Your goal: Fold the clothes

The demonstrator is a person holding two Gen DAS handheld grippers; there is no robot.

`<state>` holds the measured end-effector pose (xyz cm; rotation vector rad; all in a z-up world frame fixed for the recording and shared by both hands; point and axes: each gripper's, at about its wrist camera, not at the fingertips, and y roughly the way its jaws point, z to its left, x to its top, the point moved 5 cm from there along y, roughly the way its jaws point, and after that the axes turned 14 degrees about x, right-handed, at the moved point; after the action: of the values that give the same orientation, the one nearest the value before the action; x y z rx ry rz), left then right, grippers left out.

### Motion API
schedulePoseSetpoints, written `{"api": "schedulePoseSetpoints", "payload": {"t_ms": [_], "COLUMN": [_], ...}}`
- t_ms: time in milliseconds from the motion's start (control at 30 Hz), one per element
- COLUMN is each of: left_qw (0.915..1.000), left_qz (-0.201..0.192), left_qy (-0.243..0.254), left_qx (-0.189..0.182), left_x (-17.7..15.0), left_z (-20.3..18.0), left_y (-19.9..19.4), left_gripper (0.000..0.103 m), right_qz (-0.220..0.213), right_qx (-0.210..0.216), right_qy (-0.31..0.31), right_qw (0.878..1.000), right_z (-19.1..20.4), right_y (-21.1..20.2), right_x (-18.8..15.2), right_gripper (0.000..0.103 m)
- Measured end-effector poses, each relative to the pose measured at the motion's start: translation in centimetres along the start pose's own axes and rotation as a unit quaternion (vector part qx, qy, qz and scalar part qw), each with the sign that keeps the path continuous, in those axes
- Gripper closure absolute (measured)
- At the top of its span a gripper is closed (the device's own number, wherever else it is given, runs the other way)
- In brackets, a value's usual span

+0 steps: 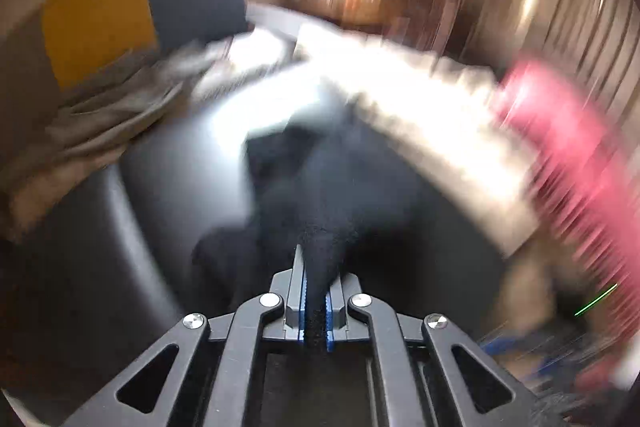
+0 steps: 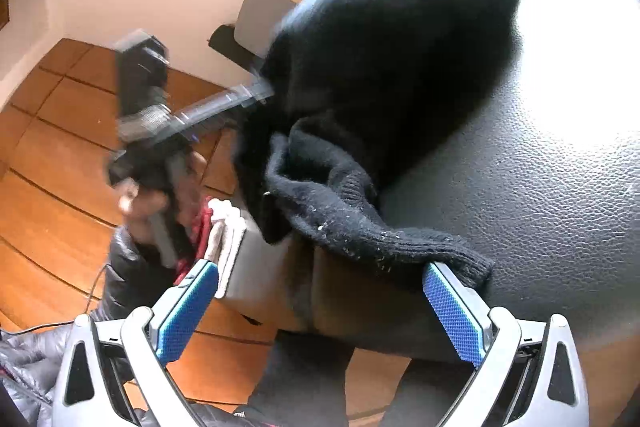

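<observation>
I see a black knit garment — fuzzy, ribbed at the cuff, linty — on a dark pebbled leather-like surface, glossy under glare; blue textured pads, wood-look floor.

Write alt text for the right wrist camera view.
The right gripper stands wide open at the cuff of a black sweater heaped on a dark leather seat. Beyond, the left gripper pinches the sweater's far edge above a wooden floor.

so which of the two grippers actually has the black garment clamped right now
The left gripper: its blue pads are shut on a fold of the black knit garment. The right gripper stands wide open, the cuff only lying against one finger.
</observation>
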<state>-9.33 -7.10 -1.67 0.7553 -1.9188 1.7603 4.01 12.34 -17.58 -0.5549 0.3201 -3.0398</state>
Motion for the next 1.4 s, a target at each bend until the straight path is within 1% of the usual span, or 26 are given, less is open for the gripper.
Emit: {"api": "schedulePoseSetpoints", "payload": {"t_ms": [33, 67, 100, 133, 200, 267, 333, 400, 500, 600, 633, 667, 700, 733, 767, 800, 833, 867, 933, 1033, 1133, 1233, 1267, 1333, 1367, 1400], "left_qw": [0.9979, 0.9918, 0.9811, 0.9733, 0.9682, 0.9689, 0.9718, 0.9697, 0.9801, 0.9878, 0.9925, 0.9943, 0.9907, 0.9831, 0.9696, 0.9511, 0.9278, 0.8996, 0.8638, 0.8079, 0.7645, 0.7414, 0.7313, 0.7646, 0.7807, 0.8264], "left_qz": [-0.033, -0.066, -0.108, -0.133, -0.161, -0.148, -0.106, -0.061, -0.035, -0.008, -0.019, -0.032, -0.044, -0.051, -0.058, -0.06, -0.062, -0.064, -0.046, -0.006, 0.041, 0.067, 0.071, 0.078, 0.081, 0.083], "left_qy": [-0.043, -0.086, -0.129, -0.155, -0.181, -0.198, -0.205, -0.216, -0.17, -0.124, -0.074, -0.012, 0.064, 0.128, 0.197, 0.265, 0.332, 0.396, 0.468, 0.55, 0.601, 0.624, 0.631, 0.589, 0.567, 0.507], "left_qx": [-0.034, -0.067, -0.097, -0.105, -0.063, -0.005, 0.047, 0.097, 0.096, 0.094, 0.095, 0.101, 0.112, 0.12, 0.133, 0.147, 0.16, 0.171, 0.181, 0.212, 0.23, 0.238, 0.248, 0.25, 0.251, 0.231], "left_x": [1.3, 2.5, 3.2, 3.1, 1.1, -2.1, -6.3, -10.6, -10.7, -10.7, -9.4, -8.0, -6.6, -5.5, -4.7, -4.5, -4.4, -4.2, -3.5, -3.1, -3.4, -3.9, -4.3, -3.6, -3.2, -2.0], "left_z": [1.2, 2.4, 4.4, 6.1, 9.8, 13.0, 15.5, 16.7, 13.7, 10.7, 8.2, 5.3, 1.8, -0.7, -3.5, -5.9, -8.3, -10.7, -12.6, -13.0, -11.5, -10.9, -10.5, -9.8, -9.4, -8.6], "left_y": [-2.6, -5.2, -8.5, -10.7, -14.3, -15.4, -14.8, -13.4, -11.0, -8.6, -8.3, -7.9, -7.3, -6.1, -5.0, -3.4, -1.8, -0.2, 3.3, 9.4, 13.5, 16.5, 17.1, 18.1, 18.6, 18.0], "left_gripper": [0.099, 0.103, 0.103, 0.103, 0.103, 0.103, 0.103, 0.084, 0.078, 0.073, 0.071, 0.067, 0.067, 0.067, 0.066, 0.066, 0.066, 0.066, 0.065, 0.064, 0.063, 0.063, 0.063, 0.079, 0.092, 0.094], "right_qz": [-0.004, -0.007, -0.012, -0.018, -0.034, -0.046, -0.058, -0.066, -0.072, -0.07, -0.068, -0.067, -0.067, -0.07, -0.073, -0.074, -0.078, -0.081, -0.087, -0.099, -0.111, -0.114, -0.114, -0.113, -0.117, -0.12], "right_qx": [-0.006, -0.01, -0.015, -0.02, -0.03, -0.033, -0.033, -0.031, -0.038, -0.054, -0.062, -0.067, -0.072, -0.075, -0.075, -0.073, -0.072, -0.071, -0.067, -0.055, -0.04, -0.026, -0.025, -0.023, -0.023, -0.023], "right_qy": [-0.002, -0.002, 0.0, 0.001, 0.003, 0.002, -0.001, 0.0, 0.009, 0.008, 0.007, 0.006, 0.004, 0.003, 0.004, 0.005, 0.006, 0.006, 0.009, 0.023, 0.039, 0.043, 0.043, 0.041, 0.041, 0.04], "right_qw": [1.0, 1.0, 1.0, 1.0, 0.999, 0.998, 0.998, 0.997, 0.997, 0.996, 0.996, 0.995, 0.995, 0.995, 0.995, 0.995, 0.994, 0.994, 0.994, 0.993, 0.992, 0.992, 0.992, 0.992, 0.992, 0.992], "right_z": [0.0, 0.0, 0.0, 0.0, 0.0, 0.0, 0.5, 0.6, 1.3, 1.5, 1.4, 1.3, 1.1, 0.9, 0.7, 0.4, 0.2, 0.0, -0.3, -1.3, -2.1, -2.4, -2.5, -2.6, -2.6, -2.6], "right_y": [0.0, -0.2, -0.7, -1.1, -1.8, -2.5, -2.6, -2.9, -3.2, -3.0, -3.0, -3.0, -2.9, -3.1, -3.3, -3.7, -4.0, -4.3, -5.0, -6.7, -7.7, -8.1, -8.2, -8.2, -8.2, -8.3], "right_x": [0.0, 0.1, 0.3, 0.5, 0.6, 0.7, 0.7, 0.9, 1.6, 1.6, 1.5, 1.5, 1.4, 1.4, 1.4, 1.5, 1.5, 1.5, 1.5, 1.6, 1.6, 2.1, 2.3, 2.7, 2.8, 2.8], "right_gripper": [0.0, 0.0, 0.0, 0.0, 0.0, 0.0, 0.0, 0.0, 0.0, 0.0, 0.0, 0.0, 0.0, 0.0, 0.0, 0.0, 0.0, 0.0, 0.0, 0.0, 0.0, 0.0, 0.0, 0.0, 0.0, 0.0]}}
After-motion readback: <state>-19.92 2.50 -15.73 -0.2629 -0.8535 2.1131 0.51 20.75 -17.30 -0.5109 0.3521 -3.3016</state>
